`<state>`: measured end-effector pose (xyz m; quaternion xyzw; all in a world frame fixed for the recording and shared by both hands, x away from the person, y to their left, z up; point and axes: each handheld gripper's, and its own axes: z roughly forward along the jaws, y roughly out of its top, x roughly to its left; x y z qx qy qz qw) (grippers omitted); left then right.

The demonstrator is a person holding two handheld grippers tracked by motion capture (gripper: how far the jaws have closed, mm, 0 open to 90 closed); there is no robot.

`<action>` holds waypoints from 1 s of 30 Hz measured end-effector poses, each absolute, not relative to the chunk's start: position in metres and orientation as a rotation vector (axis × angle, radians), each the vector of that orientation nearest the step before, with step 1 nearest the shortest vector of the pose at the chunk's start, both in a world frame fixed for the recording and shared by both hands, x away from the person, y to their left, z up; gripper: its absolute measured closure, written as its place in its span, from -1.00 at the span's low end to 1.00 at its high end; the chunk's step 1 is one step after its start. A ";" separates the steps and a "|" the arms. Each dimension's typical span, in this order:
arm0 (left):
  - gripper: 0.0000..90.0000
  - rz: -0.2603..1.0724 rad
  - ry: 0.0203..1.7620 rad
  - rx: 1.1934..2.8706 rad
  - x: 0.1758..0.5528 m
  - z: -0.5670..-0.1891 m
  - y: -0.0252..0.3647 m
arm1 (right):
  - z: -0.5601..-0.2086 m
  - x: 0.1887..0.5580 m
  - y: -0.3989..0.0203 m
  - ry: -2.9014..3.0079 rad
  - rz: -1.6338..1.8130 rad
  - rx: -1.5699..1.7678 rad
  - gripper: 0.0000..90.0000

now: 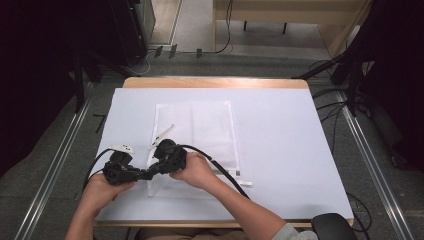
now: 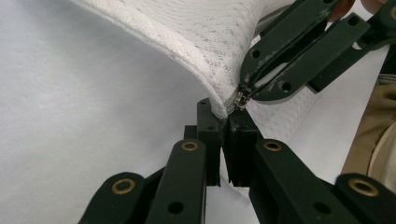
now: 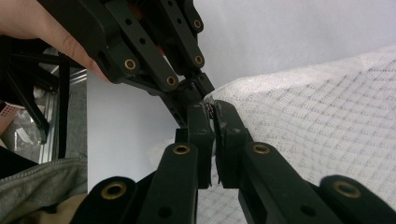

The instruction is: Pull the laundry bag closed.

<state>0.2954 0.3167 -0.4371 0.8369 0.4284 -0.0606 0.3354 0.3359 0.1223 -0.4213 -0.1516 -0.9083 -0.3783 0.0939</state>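
A white mesh zip bag (image 1: 200, 127) lies flat on the white-covered table (image 1: 280, 140); its near left corner is lifted off the cover. At that corner my left gripper (image 1: 148, 174) is shut on the bag's edge (image 2: 205, 70), with the mesh pinched between its jaws (image 2: 223, 122). My right gripper (image 1: 156, 168) meets it from the right and is shut on the small metal zipper pull (image 2: 241, 99) at the same corner. In the right gripper view its fingertips (image 3: 212, 112) press together on the pull, with mesh (image 3: 317, 107) spreading to the right.
The table's wooden far edge (image 1: 215, 82) shows beyond the cover. A black rounded object (image 1: 332, 226) sits at the near right corner. Cables (image 1: 330, 107) and metal rails (image 1: 370, 155) run along the floor on both sides.
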 end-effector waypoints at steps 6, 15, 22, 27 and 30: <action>0.95 -0.136 1.109 2.202 0.295 -0.436 0.316 | -0.423 0.337 0.121 -2.689 -1.131 -0.467 0.96; 0.96 -0.150 1.111 2.188 0.296 -0.436 0.316 | -0.429 0.338 0.119 -2.709 -1.134 -0.484 0.97; 0.97 -0.184 1.124 2.146 0.297 -0.436 0.321 | -0.432 0.339 0.116 -2.695 -1.157 -0.498 0.97; 0.97 -0.175 1.127 2.144 0.296 -0.435 0.323 | -0.433 0.340 0.115 -2.699 -1.158 -0.502 0.97; 0.97 -0.168 1.133 2.140 0.295 -0.434 0.326 | -0.436 0.342 0.111 -2.717 -1.140 -0.526 0.97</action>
